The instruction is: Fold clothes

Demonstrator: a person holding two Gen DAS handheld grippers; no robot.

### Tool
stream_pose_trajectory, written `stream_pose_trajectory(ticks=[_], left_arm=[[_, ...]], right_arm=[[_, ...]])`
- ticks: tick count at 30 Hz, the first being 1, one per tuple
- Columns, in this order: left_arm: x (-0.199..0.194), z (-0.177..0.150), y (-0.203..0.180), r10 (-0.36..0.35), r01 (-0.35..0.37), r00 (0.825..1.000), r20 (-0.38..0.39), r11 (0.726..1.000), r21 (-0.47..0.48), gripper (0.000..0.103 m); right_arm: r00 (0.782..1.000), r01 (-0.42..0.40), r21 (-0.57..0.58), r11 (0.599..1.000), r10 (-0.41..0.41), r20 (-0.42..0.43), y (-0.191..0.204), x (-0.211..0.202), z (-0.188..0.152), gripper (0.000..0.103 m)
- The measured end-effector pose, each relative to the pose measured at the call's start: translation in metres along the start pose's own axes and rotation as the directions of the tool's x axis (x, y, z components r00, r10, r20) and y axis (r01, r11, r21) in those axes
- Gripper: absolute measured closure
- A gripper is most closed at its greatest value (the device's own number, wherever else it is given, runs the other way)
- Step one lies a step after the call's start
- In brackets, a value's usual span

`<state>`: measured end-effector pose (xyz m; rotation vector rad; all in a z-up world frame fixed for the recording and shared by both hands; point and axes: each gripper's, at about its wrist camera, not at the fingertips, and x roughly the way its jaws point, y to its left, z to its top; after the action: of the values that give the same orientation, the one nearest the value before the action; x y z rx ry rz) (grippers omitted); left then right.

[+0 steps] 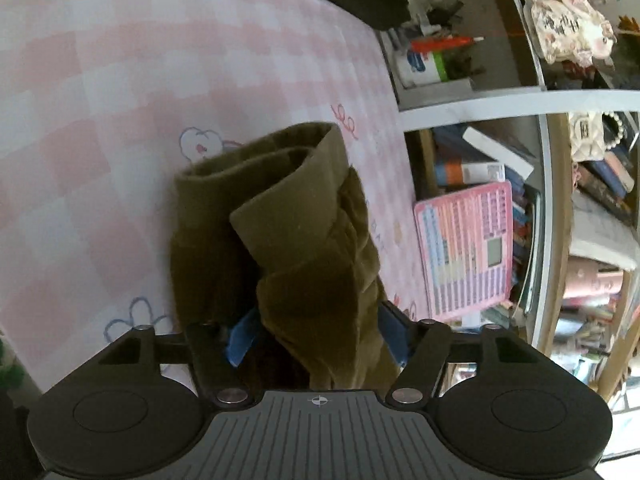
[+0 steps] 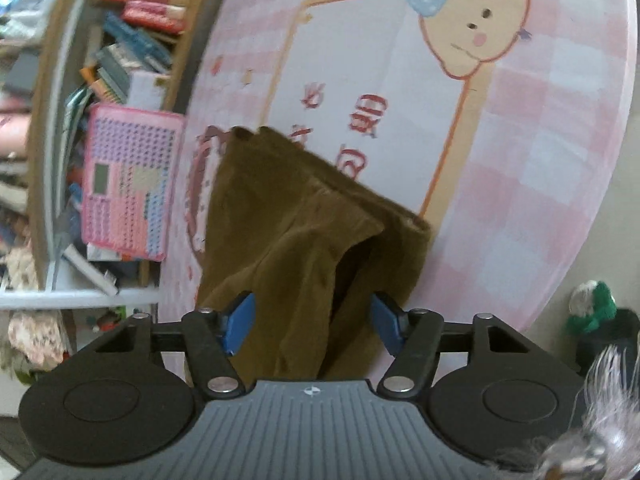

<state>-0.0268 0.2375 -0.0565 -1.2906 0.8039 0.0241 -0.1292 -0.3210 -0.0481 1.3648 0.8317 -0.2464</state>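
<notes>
An olive-brown garment point(image 1: 304, 216), folded into a thick bundle, lies on the pink checked sheet point(image 1: 120, 80). Its near end runs back between the jaws of my left gripper point(image 1: 316, 332). The blue pads point(image 1: 240, 338) stand apart on either side of the cloth and do not squeeze it. In the right wrist view the same garment point(image 2: 280, 208) rests on the sheet point(image 2: 540, 140) and reaches in between the jaws of my right gripper point(image 2: 314, 326). Its pads point(image 2: 240, 324) are spread, with a dark gap beside the right one. Both grippers are open.
A cluttered shelf of books point(image 1: 480, 168) stands along the sheet's edge. A pink keyboard-like board point(image 1: 464, 248) point(image 2: 128, 184) leans against it. A green plush item point(image 2: 596, 308) sits at the right past the sheet, with pale fur point(image 2: 600, 420) close to the camera.
</notes>
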Motion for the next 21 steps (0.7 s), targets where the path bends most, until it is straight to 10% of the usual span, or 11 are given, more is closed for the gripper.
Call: stream_pose_trajectory(ticks=[3, 6, 11, 17, 21], left_arm=[[-0.001, 0.001, -0.011, -0.040, 0.038, 0.999, 0.032, 0.998, 0.050, 0.095], [-0.005, 0.004, -0.027, -0.111, 0.099, 0.992, 0.064, 0.981, 0.166, 0.099], [0.008, 0.020, -0.065, -0.156, 0.133, 0.985, 0.070, 0.957, 0.258, 0.099], [-0.025, 0.016, -0.086, -0.367, 0.324, 0.926, 0.090, 0.895, 0.307, 0.099], [-0.021, 0.014, -0.046, -0.234, 0.217, 0.972, 0.035, 0.940, 0.263, 0.098]], right_arm=[[1.000, 0.005, 0.034, 0.999, -0.005, 0.006, -0.003, 0.004, 0.008, 0.060], [1.000, 0.000, 0.047, 0.999, 0.000, 0.015, 0.001, 0.009, 0.017, 0.091], [0.994, -0.075, -0.175, 0.982, 0.087, 0.062, 0.071, 0.007, 0.037, 0.099], [0.880, -0.352, -0.400, 0.846, 0.444, 0.166, 0.146, -0.072, 0.031, 0.099], [0.954, -0.208, -0.328, 0.922, 0.265, 0.140, 0.090, -0.069, 0.016, 0.099]])
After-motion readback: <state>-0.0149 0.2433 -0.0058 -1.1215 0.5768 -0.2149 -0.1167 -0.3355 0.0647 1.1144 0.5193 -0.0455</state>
